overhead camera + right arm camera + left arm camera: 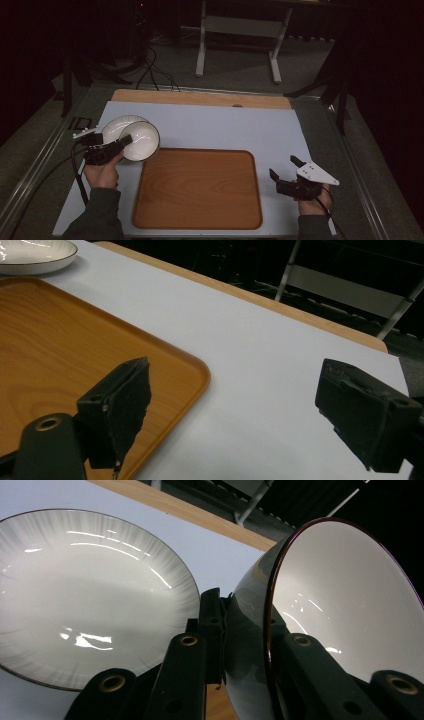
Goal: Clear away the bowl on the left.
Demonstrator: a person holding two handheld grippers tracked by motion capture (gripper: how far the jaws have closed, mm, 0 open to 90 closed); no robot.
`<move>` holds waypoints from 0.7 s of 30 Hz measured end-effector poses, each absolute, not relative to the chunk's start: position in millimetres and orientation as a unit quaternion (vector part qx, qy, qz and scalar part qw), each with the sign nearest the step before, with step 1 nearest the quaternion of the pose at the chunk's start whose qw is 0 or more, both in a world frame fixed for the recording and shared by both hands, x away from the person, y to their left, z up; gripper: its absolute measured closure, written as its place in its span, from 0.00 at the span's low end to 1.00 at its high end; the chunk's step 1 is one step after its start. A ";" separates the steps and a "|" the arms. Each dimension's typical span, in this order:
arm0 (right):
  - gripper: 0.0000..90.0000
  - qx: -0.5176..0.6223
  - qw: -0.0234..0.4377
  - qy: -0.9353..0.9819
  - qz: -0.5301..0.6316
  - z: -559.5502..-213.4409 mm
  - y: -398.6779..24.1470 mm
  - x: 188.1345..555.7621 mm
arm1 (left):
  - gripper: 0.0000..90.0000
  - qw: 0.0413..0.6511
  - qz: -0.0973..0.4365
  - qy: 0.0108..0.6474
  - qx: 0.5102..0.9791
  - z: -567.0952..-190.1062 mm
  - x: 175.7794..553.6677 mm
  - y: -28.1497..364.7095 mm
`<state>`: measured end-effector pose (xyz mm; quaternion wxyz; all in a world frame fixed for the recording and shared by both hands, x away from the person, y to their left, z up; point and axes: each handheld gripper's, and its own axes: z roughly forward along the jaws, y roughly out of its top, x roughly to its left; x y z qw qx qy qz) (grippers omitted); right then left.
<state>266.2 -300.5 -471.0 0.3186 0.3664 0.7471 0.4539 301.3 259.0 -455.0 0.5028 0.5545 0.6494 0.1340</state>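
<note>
Your left gripper [125, 141] was clamped on the wall of a white bowl [142, 141], one jaw inside and one outside the dark rim. From the high view, the bowl was tipped on its side at the table's left, overlapping a white plate [120, 127] behind it, just off the far left corner of the wooden tray [197, 189]. The left gripper view added what the high view could not: the bowl [345, 605] was lifted and tilted beside the plate [90, 595], whose rim had fine grey streaks.

Your right gripper [286, 173] rested near the table's right edge, its jaws wide apart with nothing between them. The right gripper view showed the tray's raised corner [197, 372] just beside one jaw, and bare pale tabletop [260, 350] stretching ahead to the wooden far edge.
</note>
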 end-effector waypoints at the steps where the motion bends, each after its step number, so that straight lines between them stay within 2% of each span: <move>1: 0.16 0.366 0.319 0.747 0.454 -471.0 -300.5 266.2 | 0.89 0.503 0.134 0.649 0.555 -455.0 301.3 259.0; 21: 0.16 0.364 0.319 0.747 0.456 -470.4 -300.0 266.2 | 0.89 0.508 0.127 0.630 0.573 -449.7 300.8 238.7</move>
